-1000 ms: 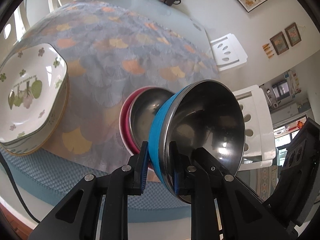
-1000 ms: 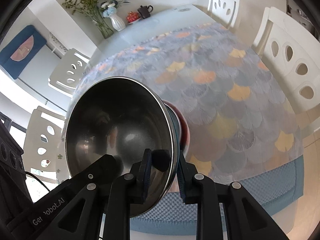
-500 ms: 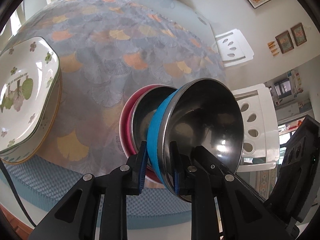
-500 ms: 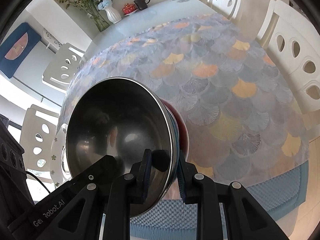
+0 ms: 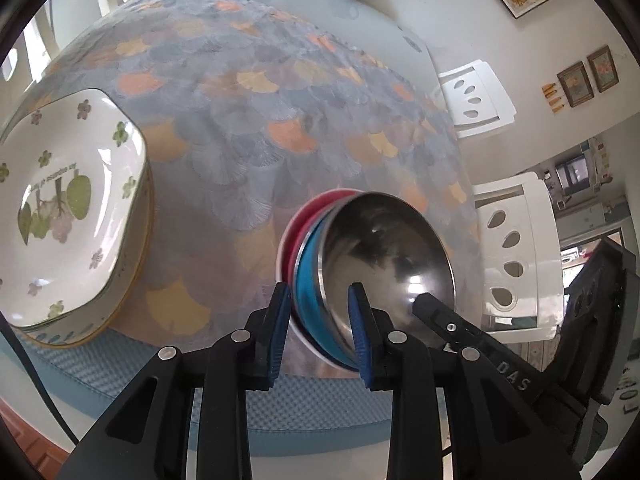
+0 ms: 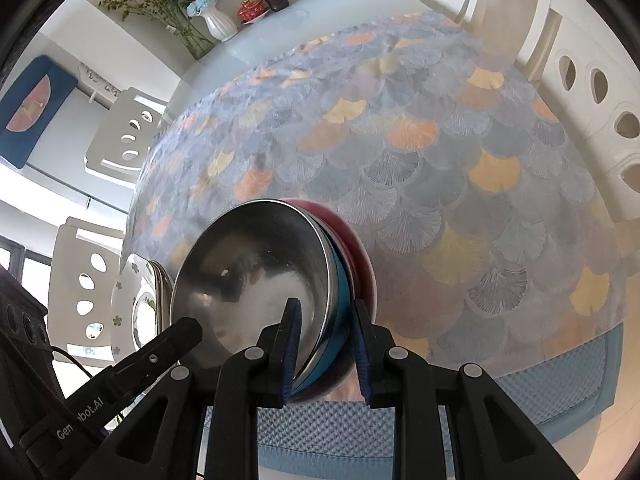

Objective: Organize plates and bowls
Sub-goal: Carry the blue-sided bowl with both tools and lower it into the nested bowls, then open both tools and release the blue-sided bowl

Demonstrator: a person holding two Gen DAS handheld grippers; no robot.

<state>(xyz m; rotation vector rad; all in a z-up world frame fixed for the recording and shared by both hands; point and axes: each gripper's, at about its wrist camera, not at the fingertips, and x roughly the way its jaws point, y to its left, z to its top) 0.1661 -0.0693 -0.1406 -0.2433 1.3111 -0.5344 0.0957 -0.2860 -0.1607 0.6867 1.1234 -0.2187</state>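
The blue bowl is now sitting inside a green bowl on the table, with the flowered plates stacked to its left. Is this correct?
Not quite: the left wrist view shows the blue bowl nested in a red bowl, not a green one. The rest holds: the flowered plates are stacked to its left on the table.
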